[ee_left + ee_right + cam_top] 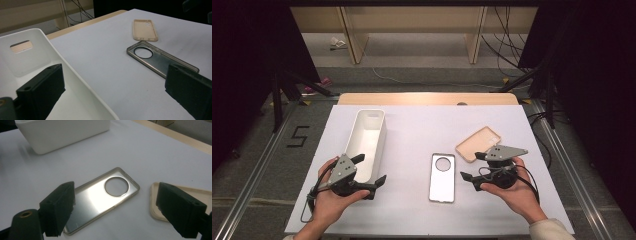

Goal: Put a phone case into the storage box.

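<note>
A clear phone case [442, 178] with a round camera hole lies flat near the table's front middle. A beige phone case [478, 144] lies just behind it to the right, hollow side up. My right gripper [473, 167] stands open between the two cases, and a hand holds it low over the table. In the right gripper view the clear case [100, 197] lies ahead between the wide jaws, and the beige case [197, 192] sits behind the right jaw. My left gripper [370, 171] is open at the near end of a white bin [367, 140]. One jaw is over the bin's inside [30, 55], the other over the table.
The long white bin looks empty and runs front to back on the left of the white table sheet [412, 125]. From the left gripper view, the clear case [160, 60] and beige case [145, 30] lie off to the right. Black stands and cables flank the table.
</note>
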Tool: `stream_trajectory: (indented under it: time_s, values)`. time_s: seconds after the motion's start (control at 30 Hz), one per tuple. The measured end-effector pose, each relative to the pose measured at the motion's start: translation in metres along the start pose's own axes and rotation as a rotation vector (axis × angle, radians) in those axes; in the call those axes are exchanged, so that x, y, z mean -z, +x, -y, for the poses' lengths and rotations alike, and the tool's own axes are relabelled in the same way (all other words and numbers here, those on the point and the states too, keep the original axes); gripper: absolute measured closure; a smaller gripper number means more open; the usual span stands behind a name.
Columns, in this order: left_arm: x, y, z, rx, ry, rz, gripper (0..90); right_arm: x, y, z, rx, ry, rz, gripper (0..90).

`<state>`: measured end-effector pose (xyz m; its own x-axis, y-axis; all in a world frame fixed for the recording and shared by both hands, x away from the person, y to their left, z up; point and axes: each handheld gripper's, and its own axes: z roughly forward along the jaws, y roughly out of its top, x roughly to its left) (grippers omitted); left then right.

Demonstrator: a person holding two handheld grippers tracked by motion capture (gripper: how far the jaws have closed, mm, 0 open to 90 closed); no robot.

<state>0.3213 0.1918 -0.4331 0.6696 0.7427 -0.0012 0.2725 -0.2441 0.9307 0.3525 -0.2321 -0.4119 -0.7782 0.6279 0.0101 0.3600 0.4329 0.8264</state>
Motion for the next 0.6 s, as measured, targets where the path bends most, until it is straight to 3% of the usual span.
stream_trajectory:
  time_s: [0.23, 0.3, 0.47, 0.53, 0.57, 0.6]
  values:
    - [-0.001, -0.001, 0.000, -0.001, -0.001, 0.002, 2.1, -0.011, 0.007, -0.007, 0.086, 0.107, -0.036, 22.1]
    - [-0.001, -0.001, 0.000, -0.001, 0.000, 0.002, 2.1, -0.021, 0.012, -0.009, 0.144, 0.199, -0.063, 23.0]
    - [-0.001, -0.001, 0.000, -0.002, 0.001, 0.004, 2.2, -0.035, 0.025, -0.011, 0.257, 0.324, -0.093, 26.5]
    - [-0.002, -0.001, 0.000, -0.001, 0.001, 0.005, 2.2, -0.038, 0.028, -0.011, 0.273, 0.354, -0.099, 26.5]
    - [-0.002, -0.001, 0.000, -0.002, 0.001, 0.005, 2.2, -0.045, 0.035, -0.013, 0.317, 0.418, -0.105, 27.9]
    - [-0.002, -0.001, 0.000, -0.002, 0.001, 0.005, 2.2, -0.045, 0.035, -0.013, 0.317, 0.418, -0.105, 27.9]
